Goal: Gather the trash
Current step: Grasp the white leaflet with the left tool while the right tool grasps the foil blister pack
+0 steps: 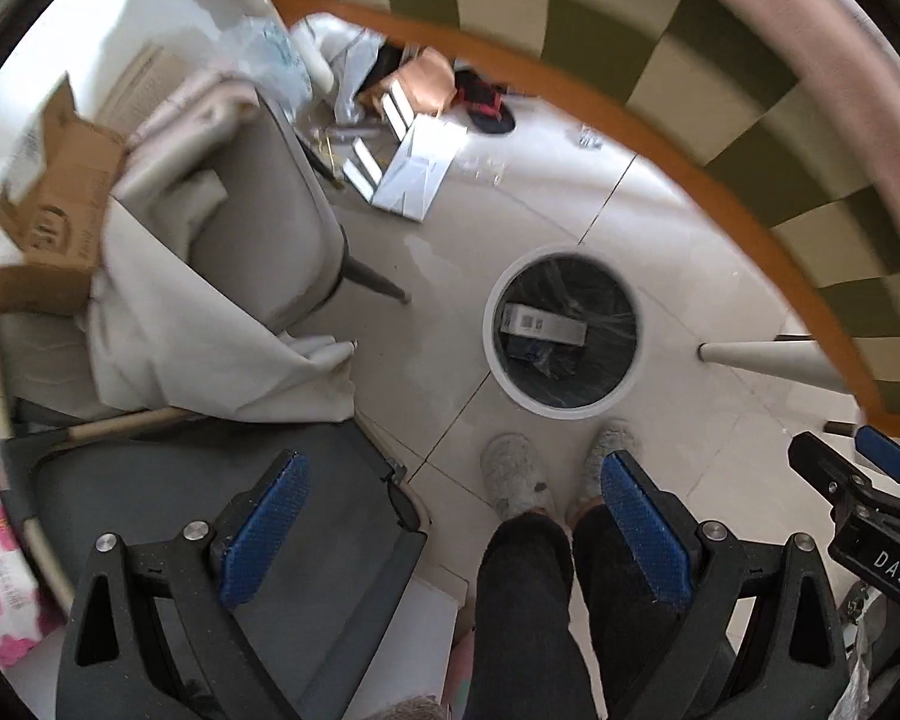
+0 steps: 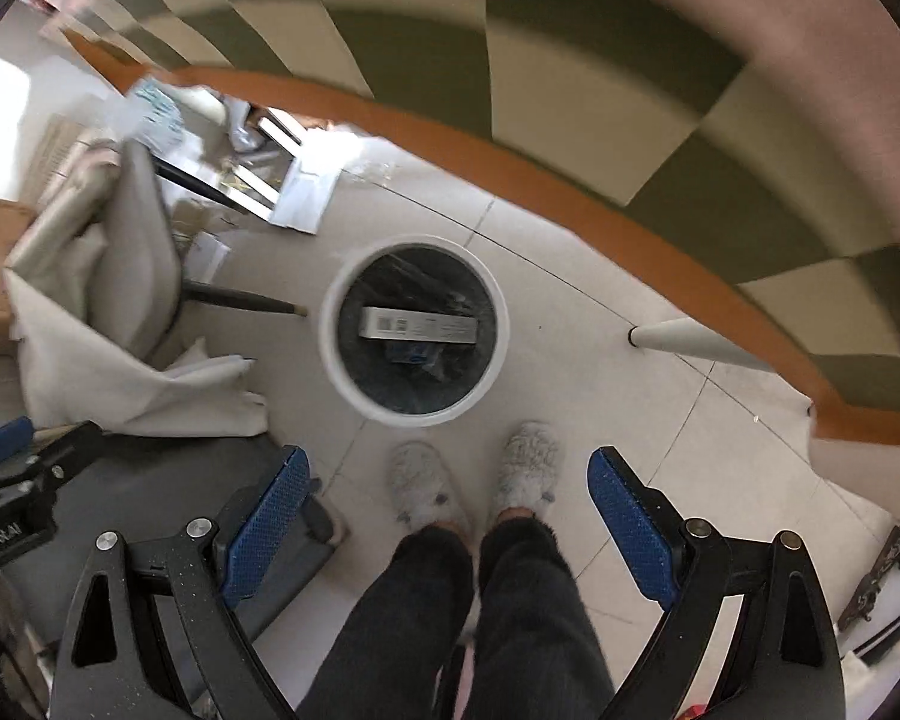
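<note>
"DAS" is readable on the right gripper (image 1: pixel 870 480), both jaws wide and empty above the white bin (image 1: pixel 563 333), with free floor at 12 o'clock before the tabletop's orange edge (image 1: pixel 660 138).

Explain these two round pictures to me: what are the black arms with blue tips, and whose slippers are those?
No robot here. A person holds a hand tool in each hand, and each tool has a wide-angle camera looking along its two fingers; that causes the round, bent look.

The left wrist view shows the left gripper, the right wrist view the right gripper. The blue parts are grip pads. Both stand open and hold nothing.

Both cameras look straight down at the tiled floor. The slippers belong to the person holding the tools. In front of them stands a white trash bin with a dark liner; a long white box lies inside. Beside it are a grey chair, a draped cloth, and a table with a checked cover.
</note>
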Available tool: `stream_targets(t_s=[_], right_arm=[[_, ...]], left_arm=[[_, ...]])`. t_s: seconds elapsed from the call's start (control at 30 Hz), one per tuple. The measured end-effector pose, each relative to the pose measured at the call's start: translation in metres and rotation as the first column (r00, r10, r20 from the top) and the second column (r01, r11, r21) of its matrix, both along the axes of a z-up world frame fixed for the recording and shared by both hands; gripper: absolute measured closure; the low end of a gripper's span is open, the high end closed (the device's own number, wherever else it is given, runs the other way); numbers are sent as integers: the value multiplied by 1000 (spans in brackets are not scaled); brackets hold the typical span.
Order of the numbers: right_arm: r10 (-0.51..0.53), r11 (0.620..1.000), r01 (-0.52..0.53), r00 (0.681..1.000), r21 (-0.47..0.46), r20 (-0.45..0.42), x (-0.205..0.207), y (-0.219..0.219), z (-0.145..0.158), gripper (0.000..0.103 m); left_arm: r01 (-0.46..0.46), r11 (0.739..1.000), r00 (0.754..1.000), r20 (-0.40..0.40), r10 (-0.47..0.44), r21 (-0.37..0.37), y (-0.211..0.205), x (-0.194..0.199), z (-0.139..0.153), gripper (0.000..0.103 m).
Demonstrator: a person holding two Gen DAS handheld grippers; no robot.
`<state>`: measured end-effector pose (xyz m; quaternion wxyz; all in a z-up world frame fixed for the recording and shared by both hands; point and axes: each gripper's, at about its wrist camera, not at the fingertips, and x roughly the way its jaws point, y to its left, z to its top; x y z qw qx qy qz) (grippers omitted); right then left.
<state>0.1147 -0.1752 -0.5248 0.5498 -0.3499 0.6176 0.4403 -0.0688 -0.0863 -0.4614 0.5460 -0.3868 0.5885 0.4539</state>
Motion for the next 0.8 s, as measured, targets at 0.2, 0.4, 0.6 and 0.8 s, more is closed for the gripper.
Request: stream_targets(t_s=[0.2,0.4,0.6,0.8], right_arm=[[-63,994,67,996,83,-57,24,6,102,8],[-66,988,70,997,137,-36,79,29,193,8],[211,976,-216,959,2,189,147,82,202,8],[498,863,-459,846,-212,193,200,139,137,8]], left_arm=[[53,991,998,33,-57,127,10,28,102,3],[83,967,994,50,-98,242,37,97,169,0],[95,966,994,31,-105,241,58,183,166,0],[4,995,1000,-6,-3,95,83,250,125,0]])
